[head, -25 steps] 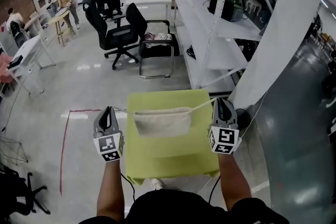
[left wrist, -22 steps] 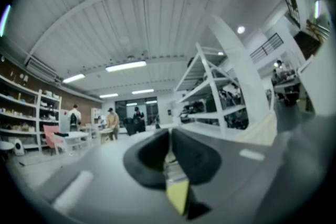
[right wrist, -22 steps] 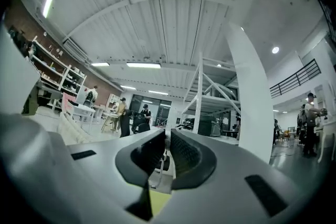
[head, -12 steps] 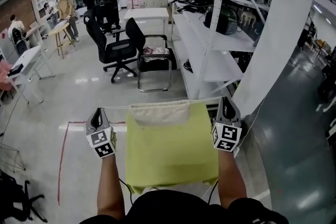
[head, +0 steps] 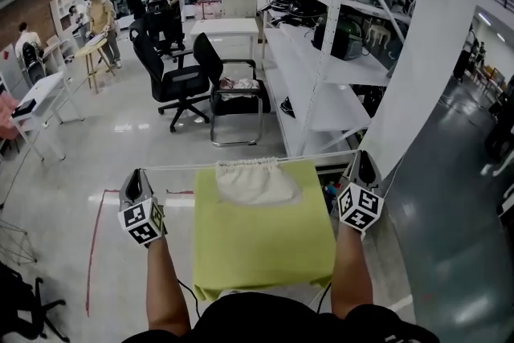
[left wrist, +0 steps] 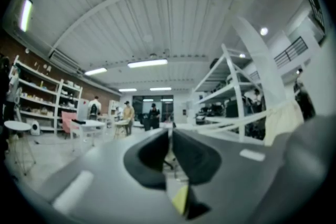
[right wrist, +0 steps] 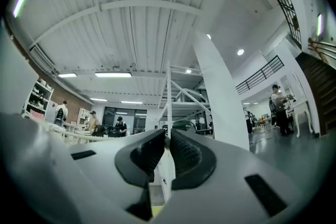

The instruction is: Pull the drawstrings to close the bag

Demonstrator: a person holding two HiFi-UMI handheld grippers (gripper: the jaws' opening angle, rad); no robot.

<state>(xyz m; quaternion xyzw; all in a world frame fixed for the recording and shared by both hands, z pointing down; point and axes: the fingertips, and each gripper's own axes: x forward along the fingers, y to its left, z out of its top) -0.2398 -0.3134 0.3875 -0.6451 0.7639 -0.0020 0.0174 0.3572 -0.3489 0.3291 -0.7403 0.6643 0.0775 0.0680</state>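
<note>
Left gripper (head: 137, 175) and right gripper (head: 366, 162) have spread wider, each clamped tight on a white drawstring (head: 181, 167) of the cream cloth bag (head: 255, 182); a jerk could slip one free.

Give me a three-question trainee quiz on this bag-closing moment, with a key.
1. True or false: the drawstrings hang slack between the bag and the grippers.
2. What do the fingers of the left gripper and right gripper clamp? A) bag cloth B) a drawstring each C) nothing
3. In a few words: how does the bag's mouth look?
Key: 1 false, both run taut and straight. 2 B. 3 Gathered into ruffles, but not fully cinched.
</note>
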